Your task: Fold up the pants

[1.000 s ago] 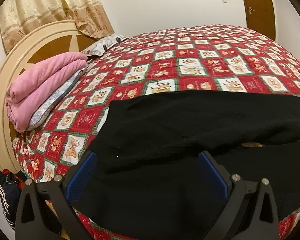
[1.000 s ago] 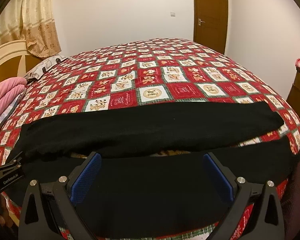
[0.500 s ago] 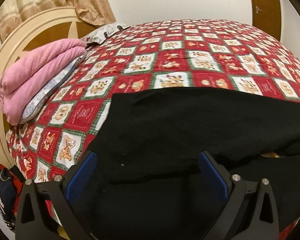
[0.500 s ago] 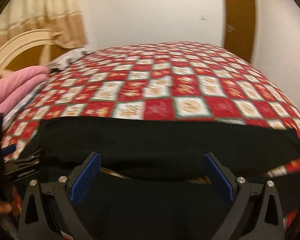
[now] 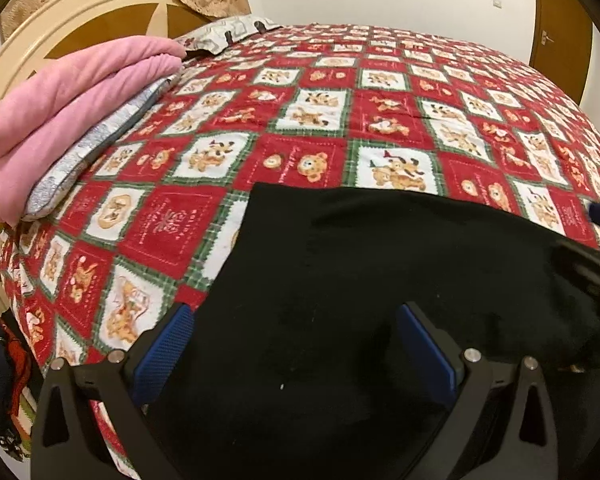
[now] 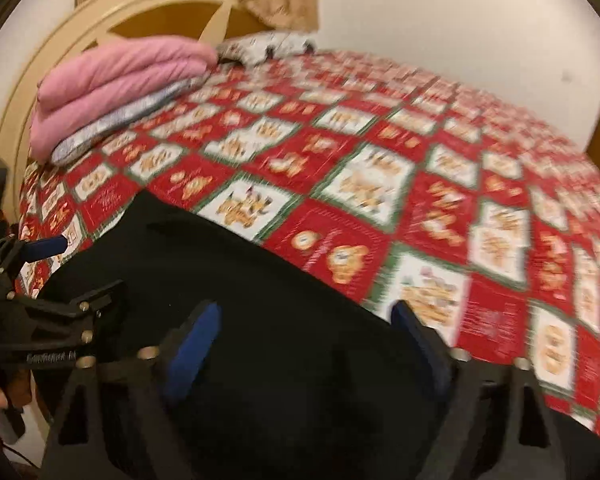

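The black pants lie flat on the red patchwork bedspread near the bed's front edge; their left end shows in the left wrist view. My left gripper hovers open over that end, blue pads apart, holding nothing. In the blurred right wrist view the pants fill the lower left. My right gripper is open above them and empty. The left gripper's body shows at the right wrist view's left edge; part of the right gripper shows at the left wrist view's right edge.
A folded pink blanket lies on a grey pillow by the cream headboard. A second pillow lies behind. A dark bag hangs beside the bed. A brown door stands at the far right.
Both grippers have moved left along the pants toward the headboard end. The right gripper swung fast, blurring its view, and now sits close beside the left one. Both stay open.
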A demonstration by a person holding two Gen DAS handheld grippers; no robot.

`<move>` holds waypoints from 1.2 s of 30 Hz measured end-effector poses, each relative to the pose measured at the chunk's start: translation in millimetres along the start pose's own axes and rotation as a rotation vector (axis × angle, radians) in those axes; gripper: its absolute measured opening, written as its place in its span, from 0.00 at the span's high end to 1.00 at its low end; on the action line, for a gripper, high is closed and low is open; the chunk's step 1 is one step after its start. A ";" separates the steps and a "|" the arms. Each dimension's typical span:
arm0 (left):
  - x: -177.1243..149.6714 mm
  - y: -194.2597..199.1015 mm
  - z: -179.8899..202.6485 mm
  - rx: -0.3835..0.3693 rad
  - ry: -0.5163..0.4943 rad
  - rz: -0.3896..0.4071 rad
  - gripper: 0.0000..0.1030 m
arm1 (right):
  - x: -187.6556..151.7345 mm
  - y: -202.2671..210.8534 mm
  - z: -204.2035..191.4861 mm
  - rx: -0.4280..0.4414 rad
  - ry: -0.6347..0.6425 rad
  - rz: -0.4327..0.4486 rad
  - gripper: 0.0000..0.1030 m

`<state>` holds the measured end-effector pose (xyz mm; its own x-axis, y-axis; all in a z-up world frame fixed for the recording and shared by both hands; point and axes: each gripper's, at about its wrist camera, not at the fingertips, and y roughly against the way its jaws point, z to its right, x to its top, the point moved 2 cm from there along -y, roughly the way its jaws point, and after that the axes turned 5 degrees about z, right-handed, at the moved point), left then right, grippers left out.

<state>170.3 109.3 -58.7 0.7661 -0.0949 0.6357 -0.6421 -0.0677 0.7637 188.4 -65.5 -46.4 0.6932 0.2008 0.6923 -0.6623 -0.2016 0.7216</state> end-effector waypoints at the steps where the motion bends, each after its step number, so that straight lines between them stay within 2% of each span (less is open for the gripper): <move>1: 0.0 -3.5 -0.3 0.001 0.000 -0.007 0.00 | 3.2 -12.5 -0.3 0.014 -0.001 -0.021 0.21; 8: -4.0 -22.9 -7.0 -0.010 0.013 -0.046 0.00 | 7.8 -58.9 2.6 0.039 0.007 -0.093 0.22; 11: -5.9 -28.2 -10.3 -0.033 0.030 -0.053 0.00 | 4.0 -66.4 5.1 0.082 -0.026 -0.108 0.30; 12: -6.1 -28.9 -11.2 -0.041 0.039 -0.054 0.00 | 4.0 -65.7 5.3 0.089 -0.030 -0.101 0.42; 13: -6.7 -29.4 -12.7 -0.050 0.047 -0.054 0.00 | 4.2 -63.6 4.1 0.100 -0.025 -0.093 0.63; 16: -7.8 -29.2 -13.6 -0.061 0.059 -0.057 0.00 | 5.7 -58.8 -2.0 0.118 -0.015 -0.098 0.88; 17: -8.0 -28.6 -13.4 -0.063 0.057 -0.057 0.00 | 5.8 -56.6 -4.3 0.119 -0.009 -0.099 0.91; 21: -9.8 -19.4 -18.0 -0.085 0.058 -0.055 0.00 | 7.0 -30.3 -18.1 0.091 0.037 -0.033 0.93; 28: -17.8 8.6 -46.9 -0.144 0.104 0.003 0.00 | -7.2 31.1 -43.0 0.110 0.071 0.069 0.93; 32: -21.8 16.8 -62.4 -0.209 0.170 -0.008 0.00 | -32.2 52.1 -65.9 0.099 0.135 0.101 0.93; 36: -20.5 25.2 -68.2 -0.262 0.217 -0.006 0.00 | -61.8 56.3 -88.8 0.078 0.190 0.118 0.93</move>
<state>140.4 177.3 -44.7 0.7763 0.1200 0.6189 -0.6297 0.1927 0.7525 83.0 -4.1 -48.0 0.5412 0.3469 0.7660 -0.7067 -0.3061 0.6379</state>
